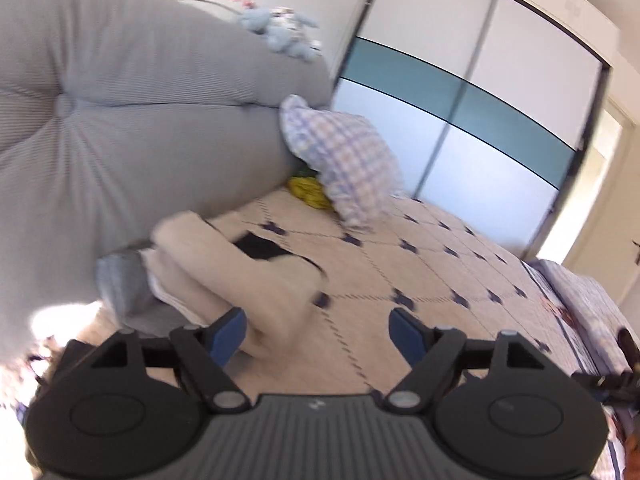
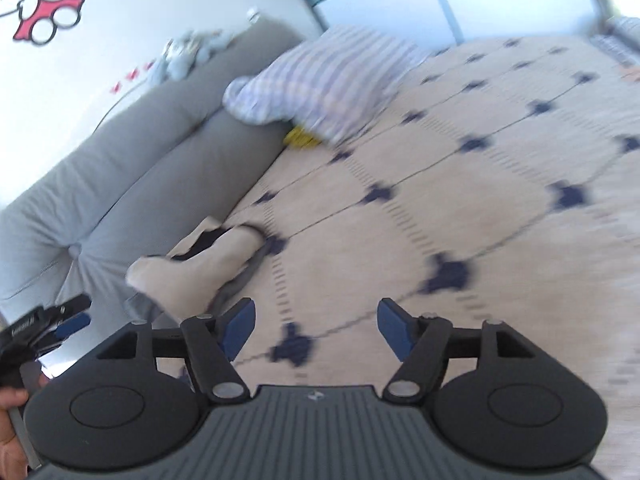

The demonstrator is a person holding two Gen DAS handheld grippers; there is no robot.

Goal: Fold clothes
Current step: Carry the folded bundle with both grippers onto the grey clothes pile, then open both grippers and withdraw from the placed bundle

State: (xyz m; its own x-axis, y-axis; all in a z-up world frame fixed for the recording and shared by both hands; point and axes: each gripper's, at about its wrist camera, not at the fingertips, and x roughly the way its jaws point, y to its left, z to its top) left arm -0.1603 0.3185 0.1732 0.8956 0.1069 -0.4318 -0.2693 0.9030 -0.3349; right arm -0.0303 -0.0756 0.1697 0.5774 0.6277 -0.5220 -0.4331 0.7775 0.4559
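A folded beige garment (image 1: 224,268) with a dark patch lies on a small stack with a grey piece (image 1: 120,284) beneath it, against the grey headboard cushion (image 1: 120,120). My left gripper (image 1: 318,332) stands open just in front of the stack; the beige cloth reaches toward its left pad, and nothing is pinched. In the right wrist view the same beige garment (image 2: 200,268) lies ahead to the left. My right gripper (image 2: 316,330) is open over the patterned bedspread (image 2: 440,200) with nothing between its fingers. The left gripper (image 2: 60,324) shows at the left edge there.
A checked pillow (image 1: 344,160) leans on the cushion, with something yellow (image 1: 308,192) under it. Plush toys (image 1: 280,28) sit on top of the cushion. A sliding wardrobe (image 1: 480,100) stands past the bed. A person's hand (image 2: 12,432) holds the left tool.
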